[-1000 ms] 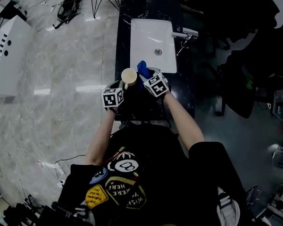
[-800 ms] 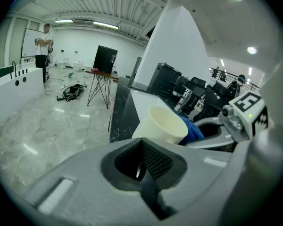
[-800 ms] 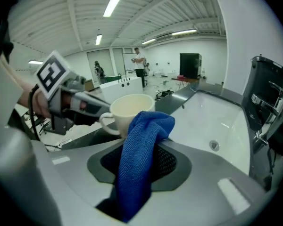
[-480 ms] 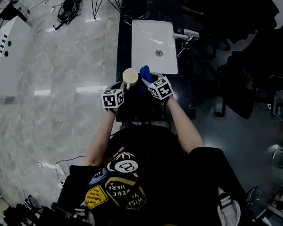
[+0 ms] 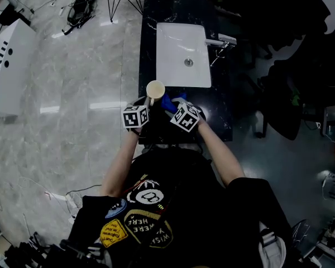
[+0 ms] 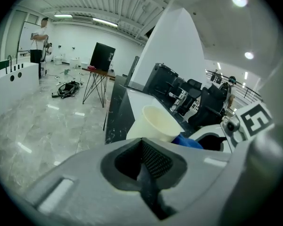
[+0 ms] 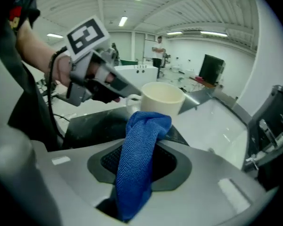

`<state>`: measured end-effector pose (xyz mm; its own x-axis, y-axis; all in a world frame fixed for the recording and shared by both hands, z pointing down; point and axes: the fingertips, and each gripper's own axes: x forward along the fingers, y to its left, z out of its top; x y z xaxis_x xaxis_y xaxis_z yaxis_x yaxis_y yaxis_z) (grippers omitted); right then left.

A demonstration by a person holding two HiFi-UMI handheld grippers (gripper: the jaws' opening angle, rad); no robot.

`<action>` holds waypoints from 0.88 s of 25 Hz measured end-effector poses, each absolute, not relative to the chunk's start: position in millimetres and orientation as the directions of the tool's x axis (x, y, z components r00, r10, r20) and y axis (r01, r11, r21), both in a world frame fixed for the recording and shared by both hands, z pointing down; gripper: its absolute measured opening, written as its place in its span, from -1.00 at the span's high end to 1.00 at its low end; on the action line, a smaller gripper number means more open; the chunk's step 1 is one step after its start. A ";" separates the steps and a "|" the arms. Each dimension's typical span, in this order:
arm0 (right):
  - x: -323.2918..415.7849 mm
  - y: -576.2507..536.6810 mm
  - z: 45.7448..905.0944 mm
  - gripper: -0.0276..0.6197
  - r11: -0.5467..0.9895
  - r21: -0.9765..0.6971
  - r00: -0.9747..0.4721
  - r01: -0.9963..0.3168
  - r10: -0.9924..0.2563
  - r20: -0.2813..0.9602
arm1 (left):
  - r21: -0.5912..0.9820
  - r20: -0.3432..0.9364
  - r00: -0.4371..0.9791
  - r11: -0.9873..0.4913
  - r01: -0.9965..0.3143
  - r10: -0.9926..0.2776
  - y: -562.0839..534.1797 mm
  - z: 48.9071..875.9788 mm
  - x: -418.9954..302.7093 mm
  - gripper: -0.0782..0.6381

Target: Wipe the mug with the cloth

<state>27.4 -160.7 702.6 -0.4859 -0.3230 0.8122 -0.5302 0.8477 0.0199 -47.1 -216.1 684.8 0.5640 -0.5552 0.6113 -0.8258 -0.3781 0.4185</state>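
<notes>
Dark stone counter [image 5: 215,113] with a white sink [image 5: 178,43] set into it fills the middle of a bright hall with a pale marble floor. The mug [image 5: 155,88] sits in the air just in front of the sink's near edge. The left gripper [image 6: 145,171] has its jaws pinched together on the handle. The right gripper [image 7: 134,173] has its jaws narrowed on a fold of the blue cloth [image 7: 141,145], whose free end touches the mug's side.

The mug seems held by the handle alone, so a firm sideways wipe could twist it in that pinch or knock it loose onto the stone. A snagged cloth could also pull out of its narrow hold.

The mug stands upright, long axis near vertical, mouth up, handle pointing back toward the left gripper.
</notes>
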 end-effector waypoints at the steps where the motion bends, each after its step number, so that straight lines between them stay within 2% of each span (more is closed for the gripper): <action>1: 38.0 -169.5 702.9 0.51 0.810 0.028 -0.458 -0.585 -0.359 0.813 | 0.419 0.608 0.566 -0.380 -0.825 -0.557 -215.8 683.5 -47.5 0.77; 3: 58.3 -201.1 694.6 0.51 0.713 0.024 -0.422 -0.701 -0.442 0.791 | 0.417 0.605 0.564 -0.379 -0.826 -0.563 -217.3 680.3 -50.1 0.77; 5: 63.1 -229.6 679.8 0.50 0.684 0.043 -0.412 -0.728 -0.487 0.770 | 0.415 0.607 0.559 -0.375 -0.829 -0.564 -220.9 679.5 -53.1 0.77; 8: 50.9 -232.1 682.3 0.50 0.759 0.087 -0.409 -0.646 -0.440 0.799 | 0.447 0.614 0.588 -0.382 -0.809 -0.527 -218.1 683.8 -48.0 0.77; 15: 11.3 -157.1 694.6 0.50 0.861 -0.007 -0.523 -0.509 -0.303 0.797 | 0.480 0.603 0.628 -0.406 -0.778 -0.492 -208.4 686.3 -37.3 0.77; 17: 18.3 -158.0 692.6 0.50 0.830 -0.013 -0.514 -0.558 -0.333 0.790 | 0.472 0.597 0.623 -0.406 -0.782 -0.506 -209.0 684.4 -38.8 0.77; 20: 53.6 -196.9 684.5 0.50 0.692 0.009 -0.430 -0.722 -0.458 0.778 | 0.473 0.591 0.605 -0.378 -0.796 -0.534 -215.5 679.6 -49.2 0.77; 22: 66.8 -225.0 677.5 0.50 0.651 0.053 -0.373 -0.757 -0.498 0.782 | 0.469 0.593 0.596 -0.370 -0.802 -0.541 -221.3 678.3 -53.4 0.77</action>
